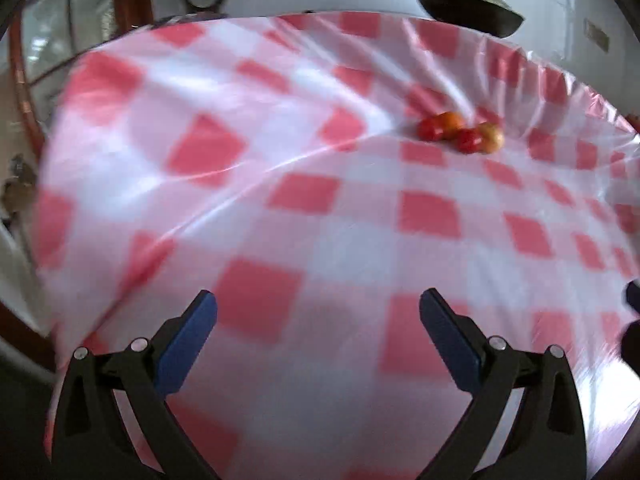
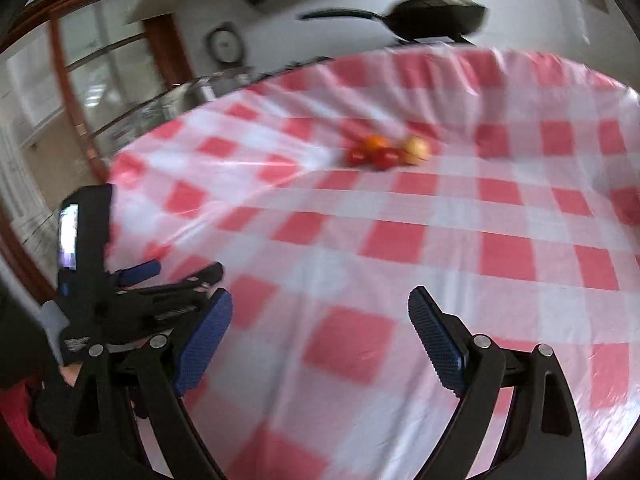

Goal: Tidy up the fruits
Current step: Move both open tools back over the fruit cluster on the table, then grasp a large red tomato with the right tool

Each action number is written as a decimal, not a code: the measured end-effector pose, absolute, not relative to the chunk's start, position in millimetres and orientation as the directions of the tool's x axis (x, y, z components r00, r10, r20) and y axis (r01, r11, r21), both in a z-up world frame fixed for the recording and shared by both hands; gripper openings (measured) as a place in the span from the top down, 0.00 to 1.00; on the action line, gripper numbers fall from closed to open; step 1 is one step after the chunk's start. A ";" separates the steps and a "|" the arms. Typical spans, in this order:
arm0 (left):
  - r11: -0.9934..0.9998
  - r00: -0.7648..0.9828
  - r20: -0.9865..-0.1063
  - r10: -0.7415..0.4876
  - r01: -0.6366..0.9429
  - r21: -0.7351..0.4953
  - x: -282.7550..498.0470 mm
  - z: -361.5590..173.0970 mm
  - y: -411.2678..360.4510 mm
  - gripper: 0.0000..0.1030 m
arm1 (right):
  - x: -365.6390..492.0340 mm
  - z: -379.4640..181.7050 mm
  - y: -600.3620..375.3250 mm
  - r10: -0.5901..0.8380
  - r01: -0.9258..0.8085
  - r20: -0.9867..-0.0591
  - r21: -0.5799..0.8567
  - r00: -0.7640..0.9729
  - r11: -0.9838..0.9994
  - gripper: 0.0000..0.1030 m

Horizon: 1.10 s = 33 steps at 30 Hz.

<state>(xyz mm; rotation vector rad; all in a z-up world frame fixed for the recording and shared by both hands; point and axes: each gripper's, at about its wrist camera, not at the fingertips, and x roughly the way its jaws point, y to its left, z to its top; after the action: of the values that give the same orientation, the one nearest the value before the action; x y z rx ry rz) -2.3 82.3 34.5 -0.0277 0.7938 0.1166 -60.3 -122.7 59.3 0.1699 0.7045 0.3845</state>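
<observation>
Red and yellow fruits (image 1: 460,136) sit bunched together on the checked cloth (image 1: 304,200), far ahead of both tongs. Left tongs (image 1: 318,312) and right tongs (image 2: 320,312) gape apart, holding nothing. Sorting looks not yet begun.

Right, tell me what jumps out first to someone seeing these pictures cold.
The red-and-white checked tablecloth fills nearly everything. Far across it sits a tight cluster of fruits, two red and two orange-yellow, with nothing else on the cloth. Closer in, the left gripper and right gripper hang open and empty above the cloth, blue fingers spread wide; a black pan shows beyond the table's far edge.
</observation>
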 end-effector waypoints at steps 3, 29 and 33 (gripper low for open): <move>0.995 0.688 -0.725 0.013 -0.078 -0.056 27.4 31.4 73.4 0.02 | -29.3 49.8 -141.2 0.356 -0.231 -0.626 0.275 0.693 0.933 0.15; 0.988 0.619 -0.783 -0.059 -0.078 -0.136 64.2 18.7 71.9 0.02 | 231.1 17.4 -76.0 0.241 -0.211 -0.777 0.142 0.582 0.967 0.34; 0.989 0.616 -0.786 -0.052 -0.078 -0.127 64.2 17.6 71.9 0.02 | 235.3 17.4 -69.6 0.214 -0.230 -0.781 0.092 0.586 0.969 0.55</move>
<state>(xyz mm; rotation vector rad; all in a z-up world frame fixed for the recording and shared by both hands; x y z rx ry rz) 64.2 71.9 17.6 -0.1538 0.9085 0.0150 235.3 -69.6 17.4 -0.0195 0.9081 0.2588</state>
